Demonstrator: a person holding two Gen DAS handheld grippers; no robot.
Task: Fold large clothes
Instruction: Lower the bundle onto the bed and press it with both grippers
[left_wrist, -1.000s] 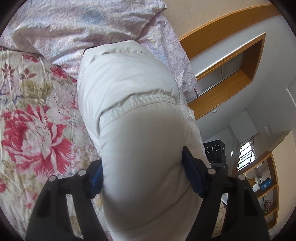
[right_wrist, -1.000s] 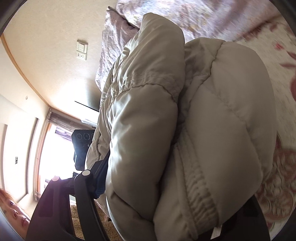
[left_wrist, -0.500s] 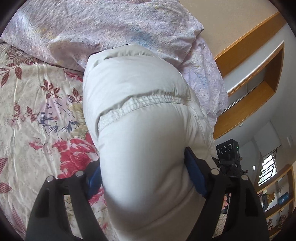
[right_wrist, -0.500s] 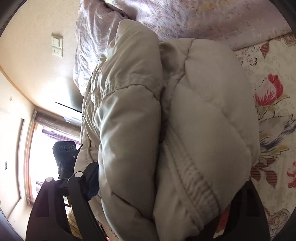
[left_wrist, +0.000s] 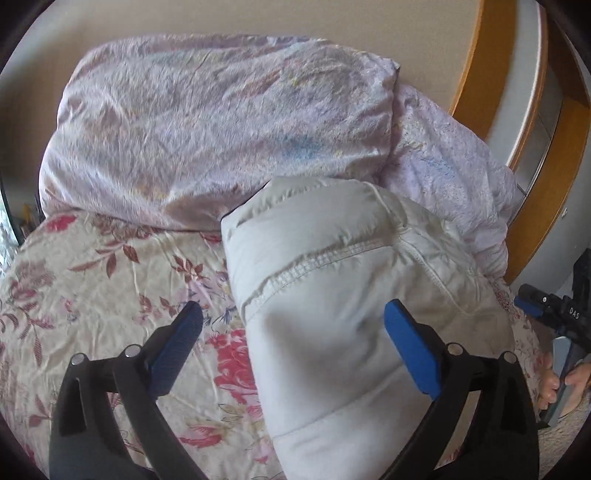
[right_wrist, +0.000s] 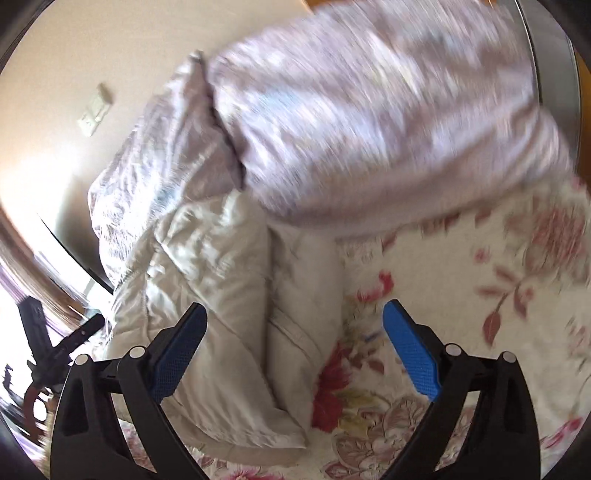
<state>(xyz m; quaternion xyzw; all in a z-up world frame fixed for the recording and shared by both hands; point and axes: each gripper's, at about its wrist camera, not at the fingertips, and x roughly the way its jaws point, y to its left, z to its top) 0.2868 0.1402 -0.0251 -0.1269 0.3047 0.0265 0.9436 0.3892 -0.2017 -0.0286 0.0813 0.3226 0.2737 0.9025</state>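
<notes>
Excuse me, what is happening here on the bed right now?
A person is folding a puffy beige jacket on a floral bedsheet, with a hand-held gripper in each hand. The jacket lies folded against the lilac pillows. The left hand-held gripper and the right hand-held gripper are both opening. The jacket lies between their blue pads, but they do not press it.

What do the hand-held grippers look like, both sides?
Both match: the left hand-held gripper and the right hand-held gripper have black cut-out linkage arms with silver pivot pins and blue textured pads. No cables show. The far gripper body reads "DAS".
</notes>
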